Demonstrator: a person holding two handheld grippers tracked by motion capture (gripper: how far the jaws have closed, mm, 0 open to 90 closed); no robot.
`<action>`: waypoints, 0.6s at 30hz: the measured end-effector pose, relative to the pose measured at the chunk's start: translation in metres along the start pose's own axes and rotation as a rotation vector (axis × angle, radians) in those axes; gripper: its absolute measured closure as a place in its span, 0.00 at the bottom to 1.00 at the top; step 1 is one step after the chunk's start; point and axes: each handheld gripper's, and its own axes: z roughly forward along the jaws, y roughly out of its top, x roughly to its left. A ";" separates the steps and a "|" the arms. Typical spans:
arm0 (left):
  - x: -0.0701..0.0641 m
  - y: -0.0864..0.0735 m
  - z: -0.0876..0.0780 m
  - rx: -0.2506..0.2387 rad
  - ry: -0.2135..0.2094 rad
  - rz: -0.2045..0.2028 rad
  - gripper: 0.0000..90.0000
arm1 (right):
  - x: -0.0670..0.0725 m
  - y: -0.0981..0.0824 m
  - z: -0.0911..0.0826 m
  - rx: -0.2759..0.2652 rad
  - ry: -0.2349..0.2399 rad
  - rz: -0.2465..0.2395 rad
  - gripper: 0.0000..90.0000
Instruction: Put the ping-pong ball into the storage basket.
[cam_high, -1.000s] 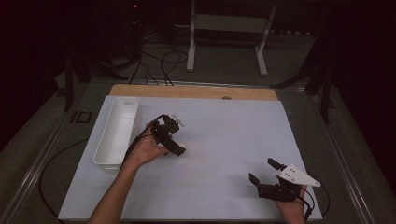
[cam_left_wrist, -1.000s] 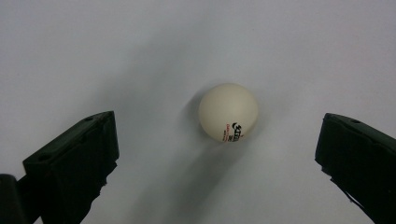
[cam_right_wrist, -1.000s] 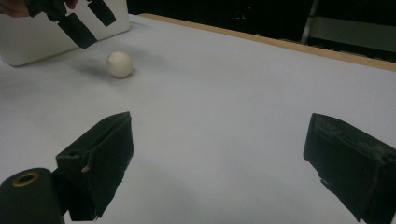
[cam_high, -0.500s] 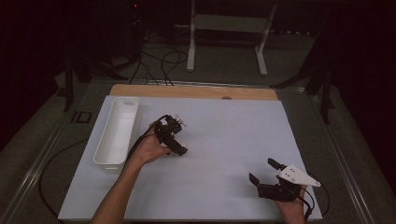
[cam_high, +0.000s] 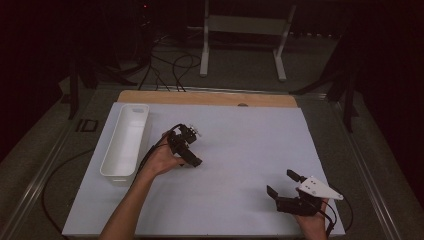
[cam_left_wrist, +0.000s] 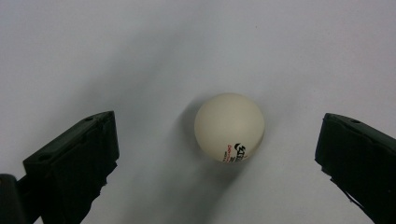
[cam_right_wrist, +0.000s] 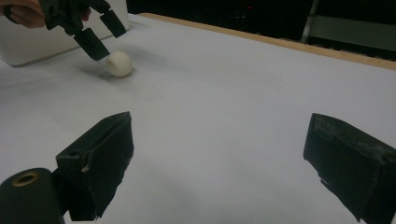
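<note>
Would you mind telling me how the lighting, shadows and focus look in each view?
High view: dim, surroundings near black, white tray and table lit. Left gripper view: ball sharp with soft shadow to its left, left tool slightly blurred. Right gripper view: ball soft, right tool dark.

From where I sit, the high view is dim: only the mat (cam_high: 240, 145) catches light, and everything beyond it sinks to near black with a faint reddish cast. In the left gripper view the ball (cam_left_wrist: 229, 126) is evenly lit and sharp, its print legible, a soft shadow spreading left of it. My near jaws blur at the edges. In the right gripper view the ball looks soft, with the background beyond it dark.
</note>
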 end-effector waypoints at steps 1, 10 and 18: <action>0.000 0.000 0.001 0.001 -0.001 0.000 0.00 | 0.000 0.000 0.000 0.000 0.000 0.000 0.09; 0.000 0.001 0.004 0.012 -0.002 0.000 0.00 | 0.000 0.000 -0.001 0.001 -0.002 -0.001 0.09; -0.001 0.002 0.008 0.023 -0.005 0.001 0.00 | 0.000 0.000 -0.001 0.000 -0.002 -0.002 0.09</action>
